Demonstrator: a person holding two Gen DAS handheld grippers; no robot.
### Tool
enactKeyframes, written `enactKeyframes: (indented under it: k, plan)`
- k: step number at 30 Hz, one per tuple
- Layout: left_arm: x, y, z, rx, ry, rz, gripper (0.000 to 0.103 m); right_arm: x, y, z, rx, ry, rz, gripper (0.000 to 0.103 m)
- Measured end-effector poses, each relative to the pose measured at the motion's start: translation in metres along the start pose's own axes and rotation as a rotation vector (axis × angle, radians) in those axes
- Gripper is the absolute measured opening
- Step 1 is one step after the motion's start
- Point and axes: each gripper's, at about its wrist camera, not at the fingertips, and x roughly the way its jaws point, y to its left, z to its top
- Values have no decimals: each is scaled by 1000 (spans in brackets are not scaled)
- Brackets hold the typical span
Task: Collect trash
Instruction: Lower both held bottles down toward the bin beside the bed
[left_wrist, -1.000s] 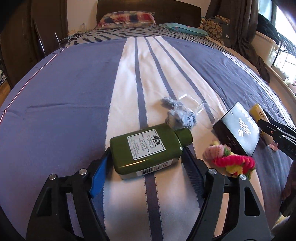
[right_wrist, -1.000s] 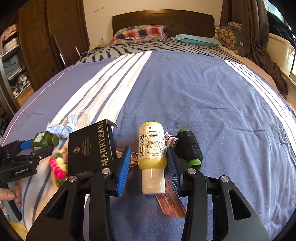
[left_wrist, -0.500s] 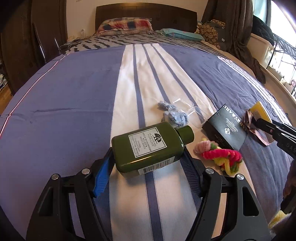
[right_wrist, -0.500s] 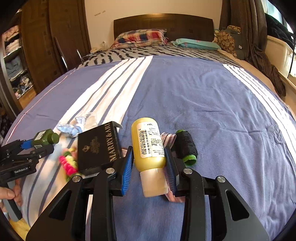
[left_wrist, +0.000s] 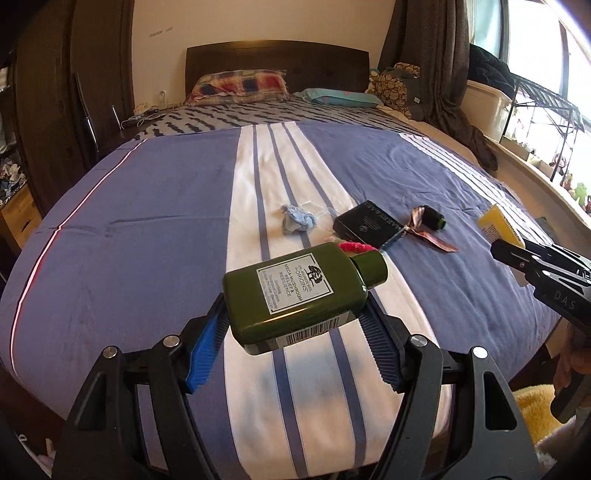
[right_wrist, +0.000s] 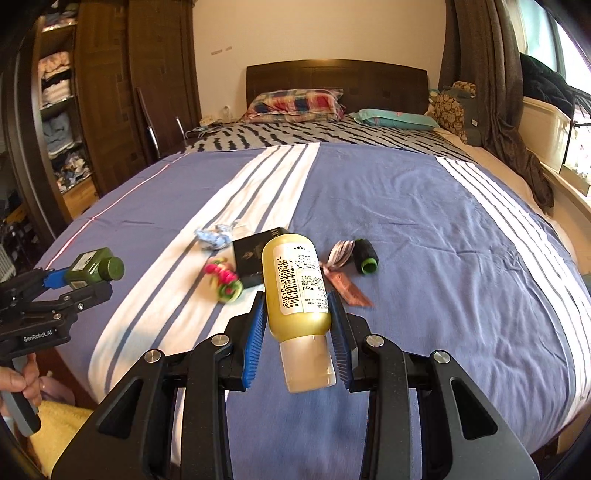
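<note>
A: Where's the trash rn?

B: Two pieces are already up. Left gripper is clamped on the green bottle, jaws fairly wide; the bottle's long axis runs crosswise to the fingers, cap to the right. Right gripper is pinched on the yellow bottle, jaws narrower; its long axis runs along the fingers, cap toward the cam.

A: And the rest?

B: On the bed, ahead of both claws: black box, black spool, ribbon scrap, blue wad, pink-green scrunchie. Spool lies nearer the right hand.

A: Vs a sec ago?

B: Both bottles lay on the cover then; now they're lifted clear and pulled back, so the bed looks farther off. Right jaws tightened a bit; left's unchanged.
</note>
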Motion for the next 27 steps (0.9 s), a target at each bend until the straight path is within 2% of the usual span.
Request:
enactKeyframes:
  k: [7, 14, 21, 27]
  plan:
    - [-47, -16, -37, 26, -27, -31, 67, -42, 6, -40, -14, -1, 17, 34]
    - [-71, -30, -71, 47, -15, -53, 67, -67, 5, -77, -3, 12, 24, 34]
    - [-69, -43, -118, 54, 51, -77, 67, -81, 12, -114, -11, 30, 28, 34]
    - [-53, -49, -155, 44, 133, -92, 67, -72, 20, -148, -5, 105, 56, 34]
